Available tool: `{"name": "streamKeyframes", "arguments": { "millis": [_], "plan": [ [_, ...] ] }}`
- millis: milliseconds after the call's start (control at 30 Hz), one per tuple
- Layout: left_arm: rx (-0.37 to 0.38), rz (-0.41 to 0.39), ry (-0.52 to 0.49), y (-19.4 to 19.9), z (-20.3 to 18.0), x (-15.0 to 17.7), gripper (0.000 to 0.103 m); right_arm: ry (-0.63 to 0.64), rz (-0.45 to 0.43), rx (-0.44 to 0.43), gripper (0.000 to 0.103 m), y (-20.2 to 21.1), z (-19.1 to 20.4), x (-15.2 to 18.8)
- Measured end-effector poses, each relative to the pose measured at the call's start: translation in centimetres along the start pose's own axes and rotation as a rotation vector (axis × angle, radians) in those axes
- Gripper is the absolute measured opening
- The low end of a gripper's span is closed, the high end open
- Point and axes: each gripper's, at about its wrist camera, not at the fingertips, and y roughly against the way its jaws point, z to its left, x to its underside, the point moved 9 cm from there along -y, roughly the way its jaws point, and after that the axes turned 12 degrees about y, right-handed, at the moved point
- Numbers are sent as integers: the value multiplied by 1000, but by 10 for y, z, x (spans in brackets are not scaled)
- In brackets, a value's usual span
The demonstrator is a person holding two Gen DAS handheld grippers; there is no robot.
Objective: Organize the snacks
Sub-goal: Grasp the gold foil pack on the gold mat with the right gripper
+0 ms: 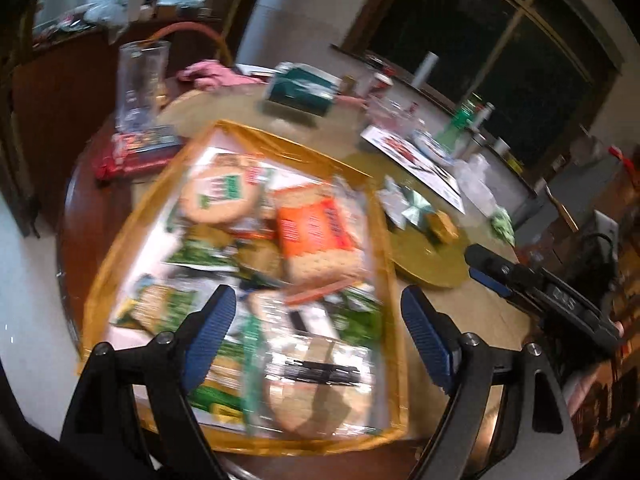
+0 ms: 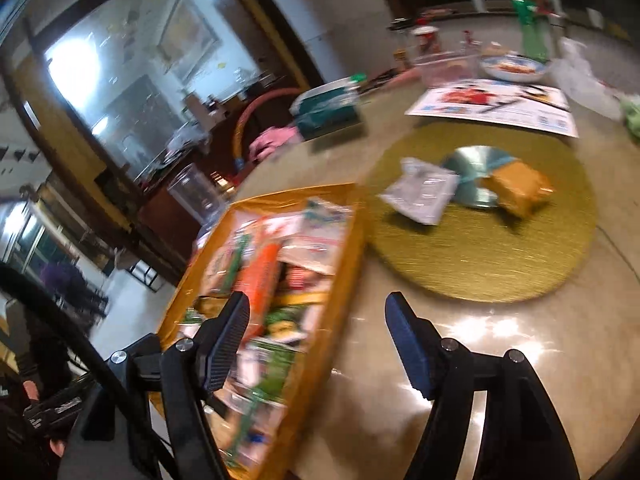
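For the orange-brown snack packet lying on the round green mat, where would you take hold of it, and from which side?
Take the orange-brown packet across its short width, coming down from above and the near side. It lies flat on the green mat with its far-left end against the shiny disc, so the near and right edges are the free ones. The right gripper, jaws open and empty, looks closest.

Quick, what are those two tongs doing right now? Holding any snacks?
Left tongs: open, holding nothing, above the snack tray.
Right tongs: open, holding nothing, over the tray's right edge and the table.
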Motion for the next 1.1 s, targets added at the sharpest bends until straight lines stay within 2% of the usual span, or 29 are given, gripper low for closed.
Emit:
{"name": "streamKeyframes", "arguments": {
  "millis": [167, 233, 433, 567, 867, 933, 1000, 1100],
  "plan": [
    [22, 27, -67, -5, -33, 18, 85, -45, 28, 89, 70, 14, -61, 2],
    [25, 31, -90, -7, -42, 23, 85, -100, 36, 131, 71, 17, -88, 3],
    [60, 56, -121, -10, -55, 33, 85, -234, 104, 156, 75, -7, -139, 4],
    [60, 68, -118, -11, -49, 35, 85, -312, 146, 207, 75, -39, -160, -5],
    [72, 81, -72, -15, -28, 31, 85, -475, 172, 314, 75, -78, -190, -38],
    [79, 86, -59, -15, -24, 30, 85, -506, 171, 362, 76, -81, -198, -44],
    [84, 88, -53, -15, -22, 30, 85, -512, 172, 391, 77, -86, -205, -50],
    [81, 91, -59, -14, -23, 33, 85, -441, 199, 482, 76, -90, -209, -53]
  ]
}}
